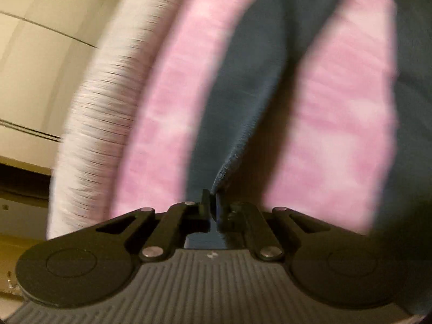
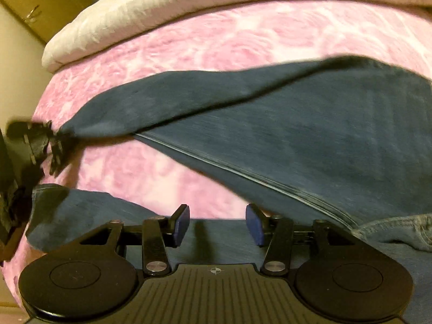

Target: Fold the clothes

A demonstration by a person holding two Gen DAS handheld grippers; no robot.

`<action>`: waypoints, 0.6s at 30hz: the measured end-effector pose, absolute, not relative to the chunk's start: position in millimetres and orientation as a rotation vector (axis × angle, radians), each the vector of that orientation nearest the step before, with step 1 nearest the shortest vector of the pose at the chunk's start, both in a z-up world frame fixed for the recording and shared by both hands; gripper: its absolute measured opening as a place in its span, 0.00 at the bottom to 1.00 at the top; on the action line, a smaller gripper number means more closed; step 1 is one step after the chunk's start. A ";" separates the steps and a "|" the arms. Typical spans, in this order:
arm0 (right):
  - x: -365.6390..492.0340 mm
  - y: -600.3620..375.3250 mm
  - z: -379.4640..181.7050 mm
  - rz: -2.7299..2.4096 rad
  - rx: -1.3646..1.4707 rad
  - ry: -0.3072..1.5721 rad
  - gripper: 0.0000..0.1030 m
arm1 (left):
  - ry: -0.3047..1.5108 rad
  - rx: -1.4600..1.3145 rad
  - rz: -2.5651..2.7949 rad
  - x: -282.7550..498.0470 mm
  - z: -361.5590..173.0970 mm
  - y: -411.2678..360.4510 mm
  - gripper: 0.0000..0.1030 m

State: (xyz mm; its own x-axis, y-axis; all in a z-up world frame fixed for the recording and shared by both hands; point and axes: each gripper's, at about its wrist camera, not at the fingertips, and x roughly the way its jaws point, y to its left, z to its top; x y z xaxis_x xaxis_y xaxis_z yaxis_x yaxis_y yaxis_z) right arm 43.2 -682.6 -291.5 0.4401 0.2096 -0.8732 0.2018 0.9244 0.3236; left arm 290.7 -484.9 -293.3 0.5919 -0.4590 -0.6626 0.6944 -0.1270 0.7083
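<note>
left tool [image 1: 213, 205] clamped on jeans [image 2: 297, 135] hem; right tool [image 2: 217, 222] apart, empty. heavy, limp denim: best gripped at hems, waistband.

The left gripper [image 1: 213, 205] has its fingers [image 1: 205, 202] pinched together on the edge of dark blue jeans [image 1: 243, 86]. The denim stretches away over a pink blanket [image 1: 172, 102] on the bed. A white quilt [image 1: 108, 89] borders the blanket's left side, blurred.
</note>
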 end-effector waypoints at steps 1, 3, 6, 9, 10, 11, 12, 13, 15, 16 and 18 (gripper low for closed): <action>45.2 -677.8 -288.2 0.001 0.398 1.117 0.49 | 0.193 1.359 -0.994 302.0 -282.2 -489.1 0.06; 46.6 -672.4 -281.6 -0.016 0.373 1.105 0.50 | 0.129 1.328 -0.928 336.8 -266.1 -513.8 0.10; 43.6 -668.5 -274.3 -0.053 0.365 1.101 0.52 | 0.184 1.245 -0.829 383.0 -247.5 -542.6 0.37; 34.1 -662.7 -268.5 -0.073 0.357 1.104 0.54 | 0.313 1.104 -0.795 411.2 -230.5 -539.7 0.44; 29.9 -661.8 -267.0 -0.077 0.353 1.105 0.55 | 0.357 1.065 -0.789 412.7 -227.6 -530.0 0.45; 25.2 -660.3 -266.4 -0.080 0.353 1.109 0.55 | 0.404 1.037 -0.787 413.9 -226.9 -520.7 0.45; 20.5 -658.6 -267.1 -0.082 0.361 1.117 0.56 | 0.452 1.022 -0.794 411.3 -229.9 -507.3 0.45; 16.2 -657.2 -268.2 -0.082 0.371 1.128 0.56 | 0.498 1.009 -0.805 406.3 -234.4 -491.0 0.46; 7.9 -653.8 -270.4 -0.080 0.386 1.149 0.57 | 0.591 0.984 -0.825 390.4 -243.1 -455.3 0.46; 4.7 -650.7 -271.7 -0.075 0.385 1.157 0.57 | 0.639 0.973 -0.832 379.5 -247.1 -437.0 0.46; -1.5 -644.1 -274.4 -0.059 0.375 1.171 0.58 | 0.736 0.938 -0.867 355.8 -249.5 -399.9 0.46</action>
